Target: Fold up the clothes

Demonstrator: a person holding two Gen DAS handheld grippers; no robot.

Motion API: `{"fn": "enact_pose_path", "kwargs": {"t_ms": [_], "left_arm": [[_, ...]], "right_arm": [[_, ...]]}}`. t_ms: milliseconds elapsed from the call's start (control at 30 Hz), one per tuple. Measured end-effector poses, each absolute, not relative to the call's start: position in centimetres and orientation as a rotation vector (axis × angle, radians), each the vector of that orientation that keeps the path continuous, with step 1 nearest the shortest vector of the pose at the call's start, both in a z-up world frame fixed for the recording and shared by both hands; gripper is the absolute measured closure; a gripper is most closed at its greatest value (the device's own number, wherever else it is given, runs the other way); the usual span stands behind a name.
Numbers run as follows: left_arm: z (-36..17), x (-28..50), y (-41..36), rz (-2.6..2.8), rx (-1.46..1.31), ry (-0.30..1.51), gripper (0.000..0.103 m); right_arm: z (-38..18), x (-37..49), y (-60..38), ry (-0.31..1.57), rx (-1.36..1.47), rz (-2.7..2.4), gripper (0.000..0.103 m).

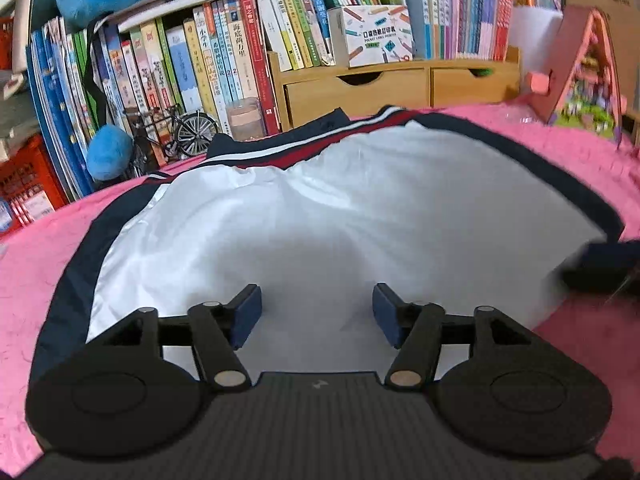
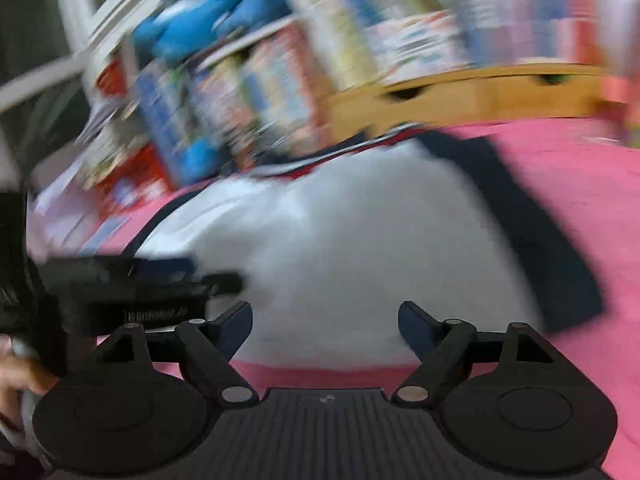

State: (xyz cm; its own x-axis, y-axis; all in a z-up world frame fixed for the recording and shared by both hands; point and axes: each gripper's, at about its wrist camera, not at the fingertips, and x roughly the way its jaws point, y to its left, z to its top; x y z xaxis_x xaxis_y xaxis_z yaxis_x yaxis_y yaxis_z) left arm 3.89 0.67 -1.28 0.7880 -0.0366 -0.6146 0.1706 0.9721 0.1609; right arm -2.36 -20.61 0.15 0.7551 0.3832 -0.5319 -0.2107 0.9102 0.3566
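Left wrist view
Garment: a jacket (image 1: 340, 216), white satin lining upward, lies spread on the pink cover (image 1: 48, 248) of the desk, in front of the bookshelf (image 1: 208, 52) and the wooden drawers (image 1: 400, 84)
Edges: navy trim runs down both sides; a red and white striped band crosses the far end, by the drawers
Left gripper (image 1: 317, 314): fingers spread, nothing between them, hanging just over the near part of the lining; no cloth pinched
Other tool: a dark blurred shape at the right edge, likely the right gripper, sits near the garment's near right corner
Progress: I'd say a first fold is laid down, since the lining faces up and the shape looks compact; further folds seem left to do

Right wrist view
Sharpness: heavily blurred, so detail is poor
Garment: the same white panel fills the middle, its near edge just ahead of the fingers, pink cover showing below it
Right gripper (image 2: 325, 328): fingers wide apart and empty, poised by the near hem
Left gripper: seen at the left as a dark mass over the garment's near left part, a hand (image 2: 16, 380) behind it
Long axis: runs away from the person, near hem toward the striped end at the drawers, leaning a little to the left
Remaining: both tools are free, so a fresh grasp comes before any next fold
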Motion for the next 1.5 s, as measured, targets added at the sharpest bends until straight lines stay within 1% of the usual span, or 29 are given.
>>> {"fn": "enact_pose_path", "kwargs": {"t_ms": [33,133,200,300,500,533,633,667,733,767,800,833,867,933,1133,1267,1367,1467,1500], "left_arm": [[-1.5,3.6,0.6,-0.105,0.224,0.647,0.037],[-2.2,2.9,0.3,-0.084,0.261,0.616,0.034],[-2.6,2.4,0.0,-0.073,0.291,0.587,0.034],[-2.6,2.4,-0.4,-0.066,0.317,0.580,0.034],[-2.5,2.6,0.0,-0.083,0.270,0.595,0.033],[-2.5,2.7,0.1,-0.083,0.264,0.598,0.032],[-2.5,2.8,0.3,-0.087,0.245,0.604,0.032],[-2.4,2.8,0.4,-0.090,0.239,0.606,0.032],[-2.4,2.9,0.5,-0.095,0.224,0.610,0.032],[-2.4,3.0,0.7,-0.098,0.216,0.613,0.032],[-2.3,3.0,0.8,-0.101,0.209,0.615,0.032],[-2.3,3.0,0.9,-0.104,0.203,0.617,0.032],[-2.3,3.0,1.0,-0.106,0.196,0.618,0.032],[-2.2,3.0,1.2,-0.111,0.186,0.622,0.032],[-2.1,3.2,1.8,-0.128,0.147,0.632,0.032],[-2.1,3.3,2.1,-0.138,0.123,0.638,0.031],[-2.1,3.3,2.4,-0.142,0.100,0.643,0.029],[-2.0,3.3,2.6,-0.143,0.086,0.647,0.028],[-2.0,3.3,2.6,-0.144,0.085,0.644,0.027]], "right_arm": [[0.1,-3.2,-21.9,0.620,0.330,0.286,0.022],[-1.0,-4.8,-26.2,0.627,0.510,0.121,0.022],[-2.0,-5.1,-28.3,0.617,0.619,0.094,0.024],[-2.6,-4.6,-29.8,0.616,0.742,0.107,0.023],[-3.4,-1.0,-31.0,0.617,0.831,0.123,0.022],[-3.5,-0.2,-31.0,0.620,0.838,0.126,0.023],[-3.7,1.8,-31.1,0.630,0.850,0.140,0.024],[-3.8,2.3,-31.1,0.635,0.858,0.141,0.027],[-4.0,3.1,-31.3,0.657,0.890,0.141,0.046],[-4.2,3.3,-31.5,0.674,0.915,0.140,0.051],[-4.4,3.6,-31.7,0.691,0.939,0.139,0.062],[-4.5,3.8,-31.9,0.708,0.963,0.138,0.068],[-4.2,3.9,-31.9,0.708,0.988,0.156,0.078],[-3.7,4.1,-31.9,0.709,1.037,0.192,0.079],[3.8,6.6,-28.1,0.663,0.954,0.343,0.079],[8.6,10.0,-20.8,0.705,0.779,0.515,0.079],[10.0,12.7,-13.1,0.813,0.625,0.678,0.077],[10.0,14.2,-7.2,0.925,0.512,0.799,0.066],[10.0,14.4,-6.4,0.946,0.505,0.825,0.060]]}}
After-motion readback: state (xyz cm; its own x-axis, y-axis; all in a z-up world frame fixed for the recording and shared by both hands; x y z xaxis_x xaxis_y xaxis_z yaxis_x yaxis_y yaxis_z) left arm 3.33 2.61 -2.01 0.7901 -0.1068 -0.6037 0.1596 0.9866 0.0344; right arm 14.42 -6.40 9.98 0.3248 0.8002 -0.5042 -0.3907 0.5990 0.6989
